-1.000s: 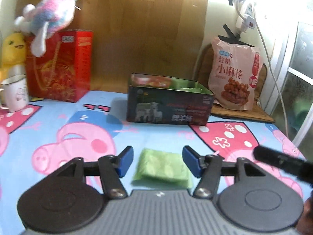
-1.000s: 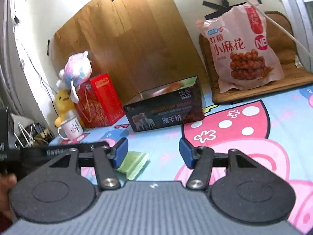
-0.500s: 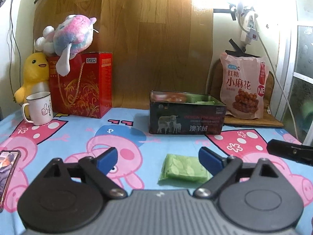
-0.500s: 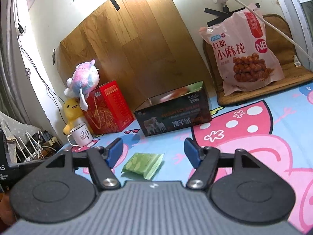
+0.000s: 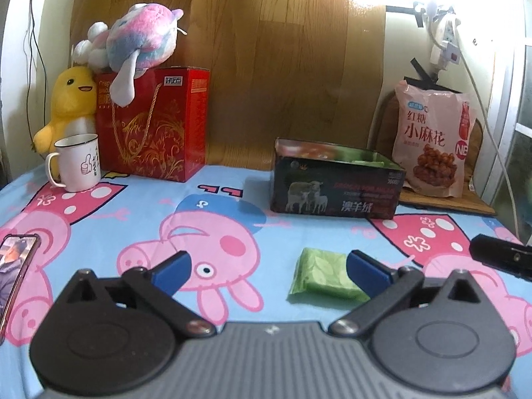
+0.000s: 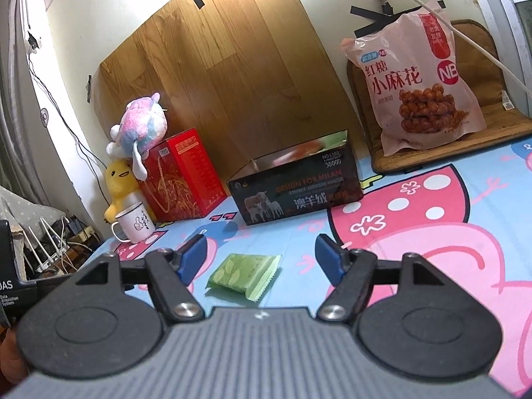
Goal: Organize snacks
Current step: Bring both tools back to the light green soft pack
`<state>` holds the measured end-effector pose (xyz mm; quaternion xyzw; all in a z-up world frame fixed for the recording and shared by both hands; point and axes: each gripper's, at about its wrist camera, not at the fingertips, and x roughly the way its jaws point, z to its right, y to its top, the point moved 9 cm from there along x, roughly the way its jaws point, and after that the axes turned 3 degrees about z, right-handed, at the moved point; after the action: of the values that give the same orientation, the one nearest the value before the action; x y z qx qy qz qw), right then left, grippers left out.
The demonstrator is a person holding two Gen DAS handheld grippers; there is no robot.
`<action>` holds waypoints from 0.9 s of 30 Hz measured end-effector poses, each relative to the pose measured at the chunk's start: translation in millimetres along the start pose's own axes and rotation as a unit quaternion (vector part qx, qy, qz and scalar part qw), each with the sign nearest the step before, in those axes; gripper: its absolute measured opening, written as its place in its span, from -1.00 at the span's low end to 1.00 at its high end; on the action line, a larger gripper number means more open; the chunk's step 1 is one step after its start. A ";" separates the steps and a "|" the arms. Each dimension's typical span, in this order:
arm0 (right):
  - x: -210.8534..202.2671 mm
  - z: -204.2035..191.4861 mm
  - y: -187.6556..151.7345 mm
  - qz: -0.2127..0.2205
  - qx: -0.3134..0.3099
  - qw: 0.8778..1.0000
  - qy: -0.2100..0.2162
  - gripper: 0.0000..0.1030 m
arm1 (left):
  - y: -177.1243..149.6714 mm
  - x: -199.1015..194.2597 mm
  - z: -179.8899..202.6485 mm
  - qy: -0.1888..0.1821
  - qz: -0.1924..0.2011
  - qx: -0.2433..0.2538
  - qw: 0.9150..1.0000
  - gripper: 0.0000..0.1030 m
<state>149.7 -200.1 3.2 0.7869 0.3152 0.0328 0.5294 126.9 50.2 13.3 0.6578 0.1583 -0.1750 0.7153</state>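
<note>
A green snack packet lies flat on the pig-print cloth; it also shows in the right wrist view. A dark open box with sheep on its side stands behind it and holds some green and red packets; the right wrist view shows the box too. My left gripper is open and empty, its right finger just beside the packet. My right gripper is open and empty, with the packet lying between and just beyond its fingers.
A big pink snack bag leans on the wall at the back right. A red gift box with plush toys, a white mug and a phone are on the left. A cable hangs at the right.
My left gripper has pulled back and opened wider, leaving the green packet on the cloth. My right gripper has drawn back and risen a little, staying open.
</note>
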 end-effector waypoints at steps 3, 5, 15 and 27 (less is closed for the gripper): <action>2.4 1.2 -1.0 -0.003 0.002 1.000 -0.002 0.44 | -0.4 0.7 0.1 0.004 0.002 0.005 1.000 1.00; 3.9 2.2 -2.0 -0.006 0.003 1.000 -0.003 0.45 | -0.8 0.9 1.1 0.005 0.001 0.008 1.000 1.00; 5.4 9.6 -4.7 -0.008 0.016 1.000 -0.012 0.49 | 3.2 -2.0 3.4 -0.006 0.008 0.000 1.000 1.00; 3.4 14.7 -4.9 -0.004 0.024 1.000 -0.017 0.51 | 23.9 -22.1 10.9 0.040 0.072 0.056 0.995 1.00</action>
<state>155.8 -209.1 -8.4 0.7982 0.3101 0.0093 0.5163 118.3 42.1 45.5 0.7131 0.1289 -0.1045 0.6811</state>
